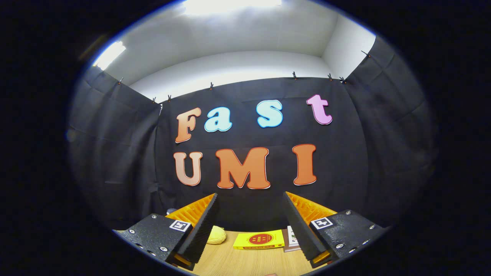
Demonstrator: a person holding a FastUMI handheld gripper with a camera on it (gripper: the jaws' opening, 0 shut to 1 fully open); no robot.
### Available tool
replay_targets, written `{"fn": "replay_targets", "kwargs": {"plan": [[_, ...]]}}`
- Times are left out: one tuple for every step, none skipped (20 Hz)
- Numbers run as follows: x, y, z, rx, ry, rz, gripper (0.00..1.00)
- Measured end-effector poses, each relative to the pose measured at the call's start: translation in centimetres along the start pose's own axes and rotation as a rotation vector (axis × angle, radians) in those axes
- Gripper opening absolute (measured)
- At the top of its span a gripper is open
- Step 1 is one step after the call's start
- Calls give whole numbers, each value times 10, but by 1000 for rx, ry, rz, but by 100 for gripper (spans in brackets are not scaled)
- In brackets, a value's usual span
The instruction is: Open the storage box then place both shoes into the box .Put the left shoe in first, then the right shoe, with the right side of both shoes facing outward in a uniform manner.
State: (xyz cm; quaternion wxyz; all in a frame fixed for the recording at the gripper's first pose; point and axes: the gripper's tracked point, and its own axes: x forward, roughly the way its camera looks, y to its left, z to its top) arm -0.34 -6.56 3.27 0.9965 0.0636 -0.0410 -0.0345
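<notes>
— Where do we have the two-finger gripper (251, 226)?
— Raised over the pale wooden tabletop (249, 262), jaws spread wide, gripping nothing.
— And ahead of them?
— We see a flat yellow packet with a red circle (259, 240) between the jaws, beyond them; a soft yellow lump (216, 234) just past the left finger.

The open tool (249, 226) has ribbed matt black pads on textured black blocks, above the smooth light wood-grain bench (249, 262).
</notes>
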Motion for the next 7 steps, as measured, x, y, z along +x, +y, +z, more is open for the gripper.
{"fn": "replay_targets", "kwargs": {"plan": [[0, -1, 2, 4, 0, -4, 98], [0, -2, 5, 5, -5, 1, 98], [0, -3, 8, 3, -13, 0, 98], [2, -4, 12, -1, -24, -1, 98], [3, -5, 14, -8, -31, -5, 98], [2, -6, 17, -17, -38, -3, 98], [1, -5, 19, -23, -44, 3, 98]]}}
